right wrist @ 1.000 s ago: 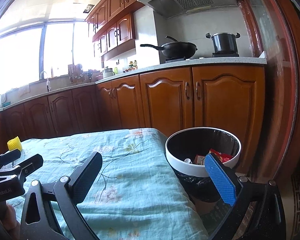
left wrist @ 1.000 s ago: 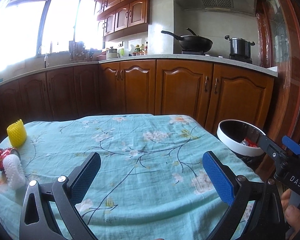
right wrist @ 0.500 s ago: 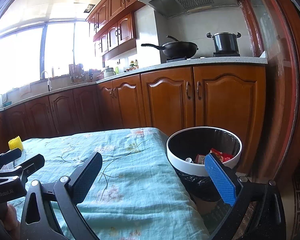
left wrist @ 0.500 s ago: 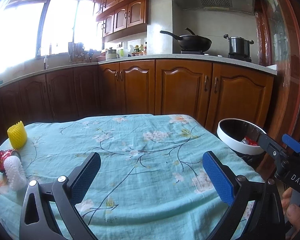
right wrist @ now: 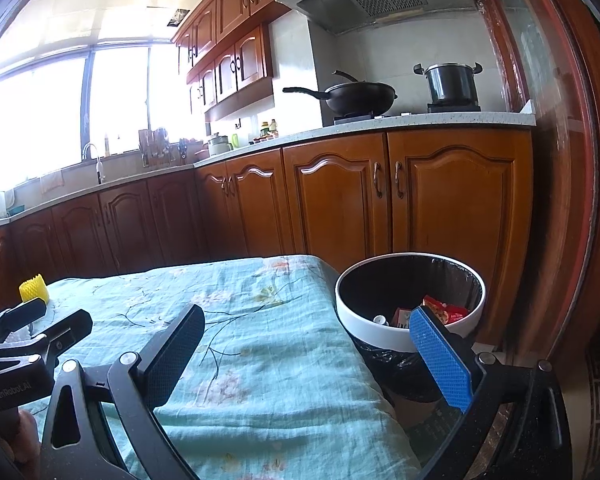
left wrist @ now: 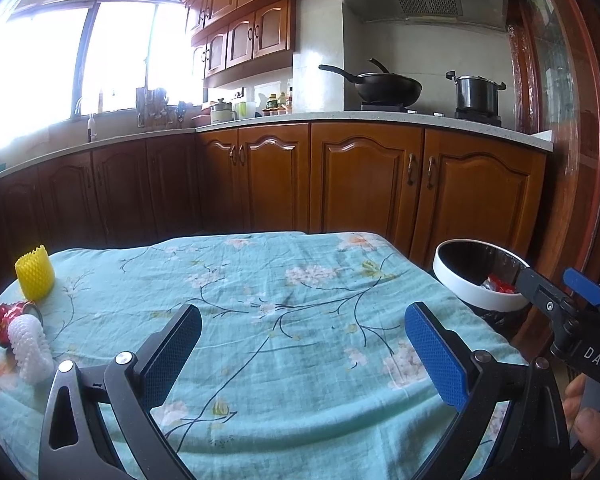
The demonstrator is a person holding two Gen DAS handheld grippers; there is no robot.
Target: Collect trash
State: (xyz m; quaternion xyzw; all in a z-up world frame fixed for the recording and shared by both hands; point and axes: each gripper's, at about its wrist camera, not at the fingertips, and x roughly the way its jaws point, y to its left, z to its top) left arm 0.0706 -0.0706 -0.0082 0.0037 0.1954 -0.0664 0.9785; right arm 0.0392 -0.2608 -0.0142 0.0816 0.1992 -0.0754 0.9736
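- Trash — yellow foam net (left wrist: 35, 278), white foam net (left wrist: 30, 348), red wrapper (left wrist: 8, 316) — sits lower left on the counter (left wrist: 300, 312).
- Left gripper (left wrist: 304, 350) and right gripper (right wrist: 308, 354): fingers spread wide, empty.
- Risk: light nets could squash or slip before reaching the bin (right wrist: 380, 330).

We count two foam fruit nets on the tablecloth: one yellow net (left wrist: 35, 277) and one white net (left wrist: 30, 347). One red crumpled can (left wrist: 10, 315) lies touching the white one. One white-rimmed bin (right wrist: 410, 334) stands beside the table. On the stove we see one wok (left wrist: 388, 89) and one pot (left wrist: 477, 94).
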